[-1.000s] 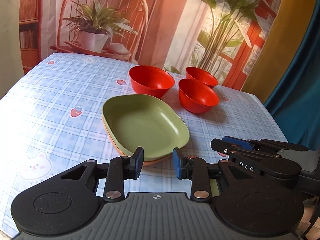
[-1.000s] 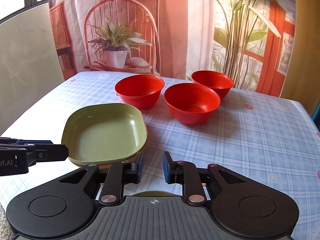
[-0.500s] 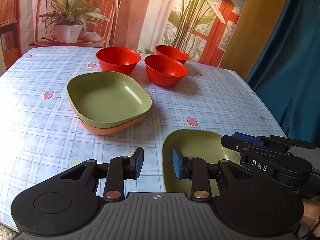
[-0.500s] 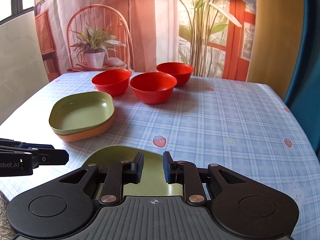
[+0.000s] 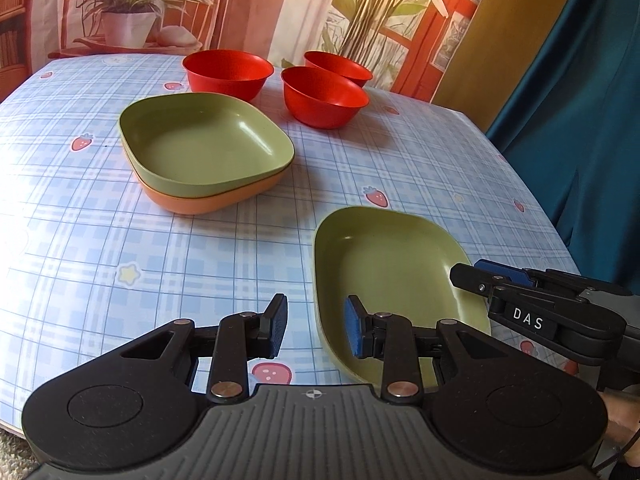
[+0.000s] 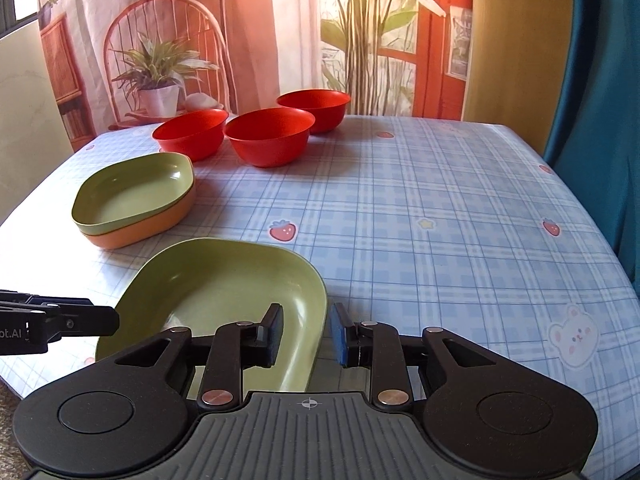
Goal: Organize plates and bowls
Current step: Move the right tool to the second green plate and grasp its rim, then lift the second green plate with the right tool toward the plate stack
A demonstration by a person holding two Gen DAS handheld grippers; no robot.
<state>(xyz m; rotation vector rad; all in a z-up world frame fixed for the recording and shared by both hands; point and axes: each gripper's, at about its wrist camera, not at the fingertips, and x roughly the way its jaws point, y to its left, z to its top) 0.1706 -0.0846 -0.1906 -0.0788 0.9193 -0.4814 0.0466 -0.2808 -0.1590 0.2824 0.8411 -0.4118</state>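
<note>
A loose green plate (image 5: 394, 272) (image 6: 224, 288) lies near the table's front edge. My left gripper (image 5: 315, 326) is open, its jaws astride the plate's left rim. My right gripper (image 6: 306, 334) is open, its jaws astride the plate's right rim; it also shows in the left wrist view (image 5: 520, 300). Farther back a second green plate (image 5: 204, 142) (image 6: 132, 194) sits stacked on an orange plate (image 5: 208, 202) (image 6: 140, 234). Three red bowls (image 5: 228, 74) (image 5: 324, 96) (image 5: 338, 67) stand behind it, also in the right wrist view (image 6: 190, 134) (image 6: 270, 136) (image 6: 314, 110).
The table has a blue checked cloth (image 6: 440, 216) with strawberry prints. A printed backdrop (image 6: 280, 20) with a chair and plants hangs behind it. A teal curtain (image 5: 580, 100) hangs at the right, past the table's edge.
Both grippers have pulled back from the stacked plates to the table's front, and now stand over the rims of the loose green plate there. Both stayed open.
</note>
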